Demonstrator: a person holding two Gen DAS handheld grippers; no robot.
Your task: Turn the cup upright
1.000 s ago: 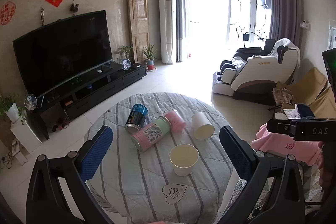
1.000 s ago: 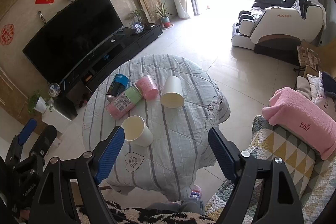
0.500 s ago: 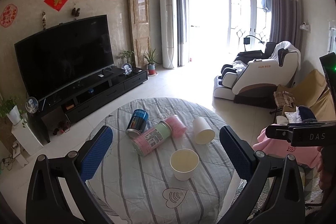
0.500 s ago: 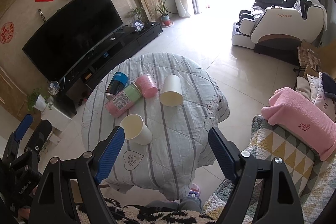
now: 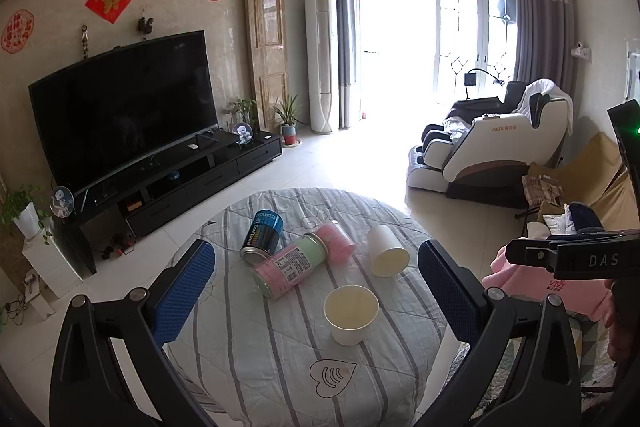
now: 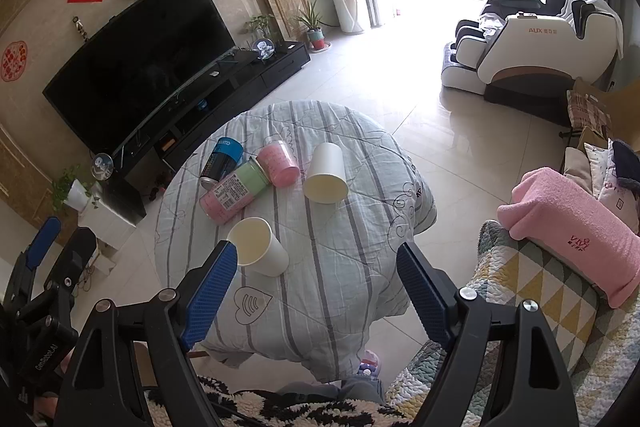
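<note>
White paper cup (image 5: pixel 386 255) (image 6: pixel 326 174) on side, mouth toward camera.

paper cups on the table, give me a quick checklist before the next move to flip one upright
1. Target found: ok. The far paper cup lies on its side, mouth toward the camera.
2. Other cup's state: ok. The near paper cup looks upright already, mouth up.
3. Jaws ready: ok. The right gripper and left gripper are both wide open and empty.
4. Contact: not ok. Neither gripper touches a cup yet; both hang short of them above the table.
5. Room around the target: ok. The pink can lies beside it, apart.
6. Cup empty: ok, its inside looks bare.
</note>
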